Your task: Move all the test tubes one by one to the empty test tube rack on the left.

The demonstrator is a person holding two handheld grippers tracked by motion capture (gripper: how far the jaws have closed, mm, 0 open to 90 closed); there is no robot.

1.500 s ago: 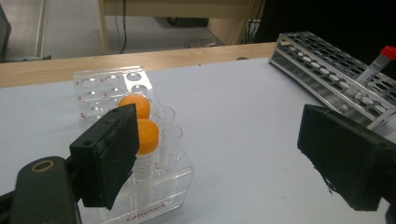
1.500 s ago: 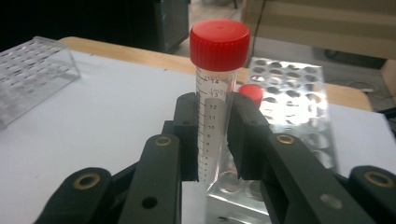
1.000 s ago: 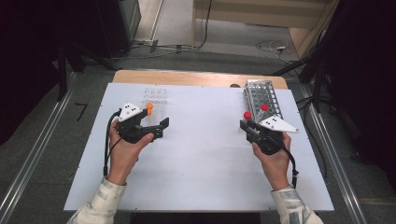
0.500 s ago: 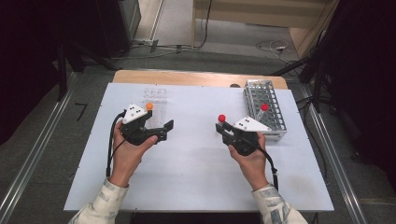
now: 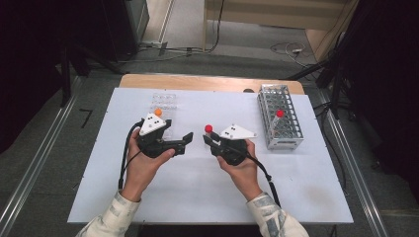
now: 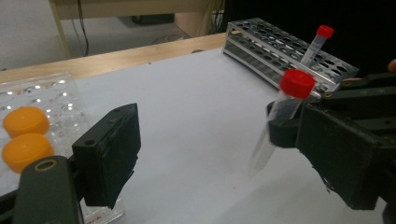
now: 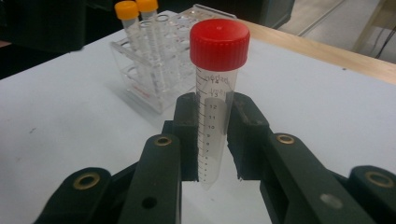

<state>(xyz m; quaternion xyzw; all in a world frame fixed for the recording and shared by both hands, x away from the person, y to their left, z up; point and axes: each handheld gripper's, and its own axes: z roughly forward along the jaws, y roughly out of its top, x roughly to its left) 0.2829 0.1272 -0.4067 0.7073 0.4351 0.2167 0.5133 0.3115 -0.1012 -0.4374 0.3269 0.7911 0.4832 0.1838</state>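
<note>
red-capped tube (image 7: 215,100) clamped in right gripper (image 5: 213,141), long axis near upright, cap up, conical tip below the pads. bare white table (image 5: 197,197) all round it. left gripper (image 6: 224,154) gapes empty, facing the tube. right gripper view alone reads the tube's graduations; clear rack (image 7: 156,70) with orange-capped tubes (image 7: 127,10) sits beyond.
</note>
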